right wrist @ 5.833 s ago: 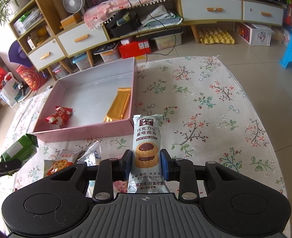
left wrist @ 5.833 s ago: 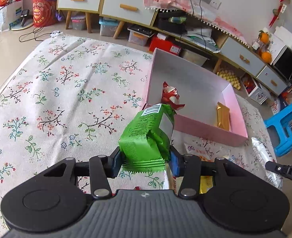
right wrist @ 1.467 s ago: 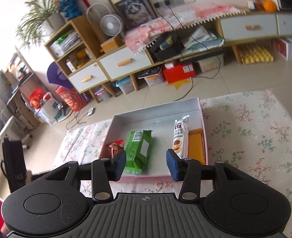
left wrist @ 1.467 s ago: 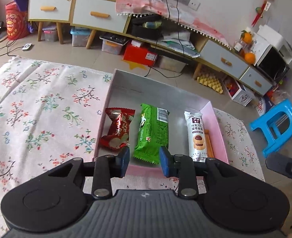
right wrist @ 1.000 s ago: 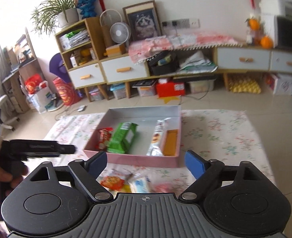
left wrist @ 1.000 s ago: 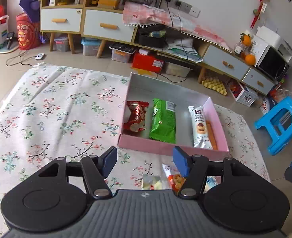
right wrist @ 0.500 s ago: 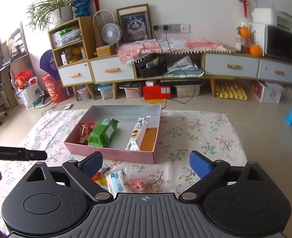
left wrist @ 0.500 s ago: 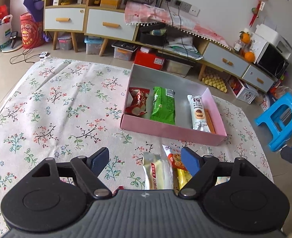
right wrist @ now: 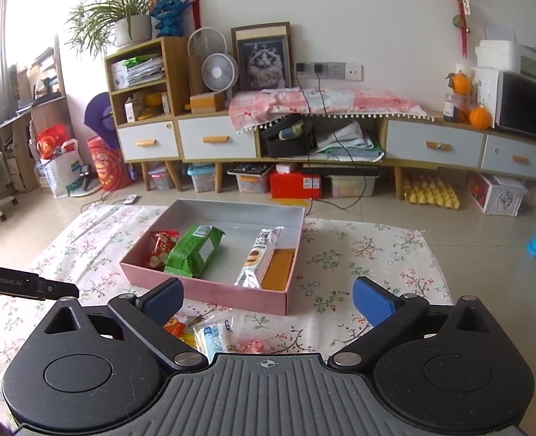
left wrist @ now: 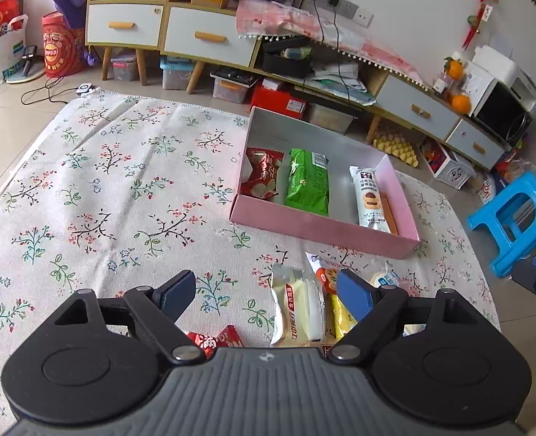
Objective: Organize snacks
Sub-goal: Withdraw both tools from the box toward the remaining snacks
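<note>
Both grippers, left gripper (left wrist: pixel 266 290) and right gripper (right wrist: pixel 268 299), just spread wide, empty; crinkly foil packets sit in the rectangular pink cardboard box (left wrist: pixel 326 223) at 12 o'clock.

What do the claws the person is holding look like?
Each claw, left claw and right claw, has a ribbed grey body, black arms with round black discs and silver screws, and two blue pads. The left claw's side reads "GenRobot.AI" in the right wrist view.

Bright, even daylight from a left-hand window; sharp focus, fisheye-bent edges.
</note>
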`<action>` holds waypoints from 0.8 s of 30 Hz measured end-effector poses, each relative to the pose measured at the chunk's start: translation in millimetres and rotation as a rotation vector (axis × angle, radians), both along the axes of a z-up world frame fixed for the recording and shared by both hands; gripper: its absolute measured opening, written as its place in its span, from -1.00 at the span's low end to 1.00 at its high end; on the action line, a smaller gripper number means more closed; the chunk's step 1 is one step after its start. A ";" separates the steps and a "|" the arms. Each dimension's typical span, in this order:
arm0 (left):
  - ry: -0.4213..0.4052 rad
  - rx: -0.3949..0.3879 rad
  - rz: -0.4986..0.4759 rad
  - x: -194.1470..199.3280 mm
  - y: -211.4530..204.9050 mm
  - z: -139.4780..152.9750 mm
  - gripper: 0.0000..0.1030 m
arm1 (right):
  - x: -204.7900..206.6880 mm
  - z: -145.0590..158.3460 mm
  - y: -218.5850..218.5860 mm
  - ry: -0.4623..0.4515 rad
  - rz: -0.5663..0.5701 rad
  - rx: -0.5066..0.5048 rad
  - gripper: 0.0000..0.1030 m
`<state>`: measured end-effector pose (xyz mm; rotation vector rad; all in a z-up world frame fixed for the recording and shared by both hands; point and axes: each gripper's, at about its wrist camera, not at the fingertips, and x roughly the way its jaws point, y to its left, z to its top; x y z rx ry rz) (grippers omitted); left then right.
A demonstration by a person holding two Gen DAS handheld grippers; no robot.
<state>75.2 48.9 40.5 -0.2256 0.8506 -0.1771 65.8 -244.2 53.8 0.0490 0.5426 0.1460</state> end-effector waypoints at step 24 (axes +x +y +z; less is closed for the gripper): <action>0.084 0.006 -0.003 1.9 9.8 -11.1 0.67 | 11.8 -27.2 32.1 0.211 0.090 -0.020 0.95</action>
